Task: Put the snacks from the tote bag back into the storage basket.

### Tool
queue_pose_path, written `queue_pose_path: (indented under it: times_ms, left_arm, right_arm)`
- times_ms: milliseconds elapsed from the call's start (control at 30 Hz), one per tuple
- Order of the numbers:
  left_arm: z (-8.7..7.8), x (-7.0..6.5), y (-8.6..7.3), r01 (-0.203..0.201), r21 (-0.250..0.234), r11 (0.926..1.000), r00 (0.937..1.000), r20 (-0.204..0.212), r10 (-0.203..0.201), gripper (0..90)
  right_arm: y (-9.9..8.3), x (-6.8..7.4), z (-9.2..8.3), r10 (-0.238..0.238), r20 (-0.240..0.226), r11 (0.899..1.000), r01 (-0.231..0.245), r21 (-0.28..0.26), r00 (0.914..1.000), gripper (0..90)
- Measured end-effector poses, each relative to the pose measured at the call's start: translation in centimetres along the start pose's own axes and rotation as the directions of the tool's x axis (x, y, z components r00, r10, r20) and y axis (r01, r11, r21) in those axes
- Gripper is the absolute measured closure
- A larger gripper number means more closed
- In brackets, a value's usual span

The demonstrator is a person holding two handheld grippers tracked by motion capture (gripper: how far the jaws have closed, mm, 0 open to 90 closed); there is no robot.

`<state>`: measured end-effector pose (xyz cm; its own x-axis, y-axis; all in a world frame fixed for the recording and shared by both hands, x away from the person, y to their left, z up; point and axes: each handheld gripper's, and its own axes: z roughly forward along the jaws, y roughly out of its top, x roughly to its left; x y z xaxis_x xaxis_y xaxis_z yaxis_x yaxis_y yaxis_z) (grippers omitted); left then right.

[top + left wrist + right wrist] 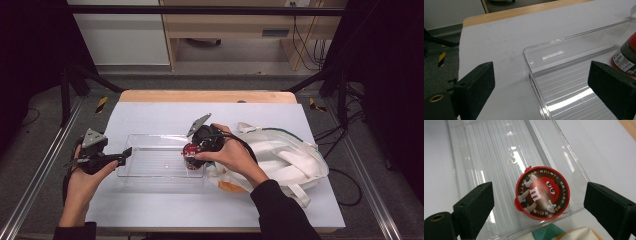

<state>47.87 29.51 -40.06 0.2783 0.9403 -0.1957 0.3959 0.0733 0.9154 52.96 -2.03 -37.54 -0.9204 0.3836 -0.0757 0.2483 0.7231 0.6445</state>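
High view: a white-covered surface (pixel 165 200) carries a clear plastic tray (pixel 150 162) at its centre and a white cloth bag (pixel 290 160) to the tray's right. The right tool (pixel 192 150), held in the person's right hand (pixel 232 155), hangs over the tray's right end, directly above a red candy tub (pixel 190 151) that stands upright inside the tray against its right wall. The left tool (pixel 127 152), held in the left hand (pixel 85 172), points level at the tray's left end. Right gripper view: the jaws of the right tool (pixel 534 202) stand wide, one on each side of the tub's round red lid (pixel 541 192) and clear of it; the lid bears a cartoon candy figure, and a corner of the bag (pixel 574 235) shows at the lower edge. Left gripper view: the left tool (pixel 541 85) is also wide, with nothing pressed between its pads; the tray's corner (pixel 526 51) lies between and beyond them, and the tub (pixel 626 57) stands at the far right.
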Motion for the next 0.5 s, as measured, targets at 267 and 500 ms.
queue_pose_path:
  times_ms: [267, 500]
  left_arm:
    - [0.1, -0.2, -0.1, -0.001, 0.002, 1.0, 1.0, -0.002, 0.001, 7.3]
    - [0.2, 0.0, -0.1, 0.0, 0.005, 1.0, 1.0, -0.008, 0.0, 7.3]
  right_arm:
    - [-2.8, 0.4, -3.7, 0.076, 0.082, 0.99, -0.065, -0.125, 0.9938, 7.5]
    - [-6.9, 0.5, -6.7, 0.171, 0.178, 0.969, -0.132, -0.209, 0.969, 5.8]
